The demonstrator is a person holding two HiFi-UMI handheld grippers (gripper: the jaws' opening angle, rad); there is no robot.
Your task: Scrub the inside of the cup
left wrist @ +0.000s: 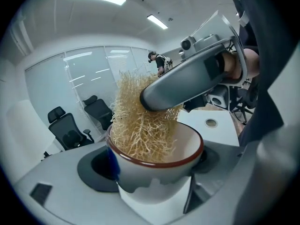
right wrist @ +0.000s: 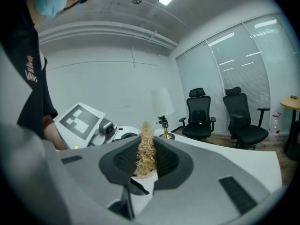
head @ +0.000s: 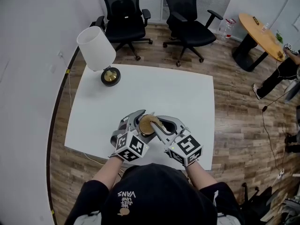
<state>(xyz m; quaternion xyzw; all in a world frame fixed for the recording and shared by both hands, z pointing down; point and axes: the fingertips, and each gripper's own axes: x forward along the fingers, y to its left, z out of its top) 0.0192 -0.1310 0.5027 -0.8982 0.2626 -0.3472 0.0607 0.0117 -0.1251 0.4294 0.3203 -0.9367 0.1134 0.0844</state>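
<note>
A white cup (left wrist: 154,165) with a dark red rim is clamped between the jaws of my left gripper (left wrist: 157,172), tilted toward the camera. In the head view the cup (head: 145,125) sits above the near table edge, with my left gripper (head: 136,125) around it. My right gripper (head: 157,124) is shut on a straw-coloured fibre scrubber (right wrist: 145,156). The scrubber (left wrist: 140,125) is pushed down into the cup's mouth, and one grey right fingertip (left wrist: 187,86) lies over it. The cup's bottom is hidden by the fibres.
A white table (head: 183,97) carries a lamp with a white shade (head: 96,48) on a brass base at its far left corner. Two black office chairs (head: 124,13) stand beyond it. A round wooden table (head: 262,34) and a person are at far right.
</note>
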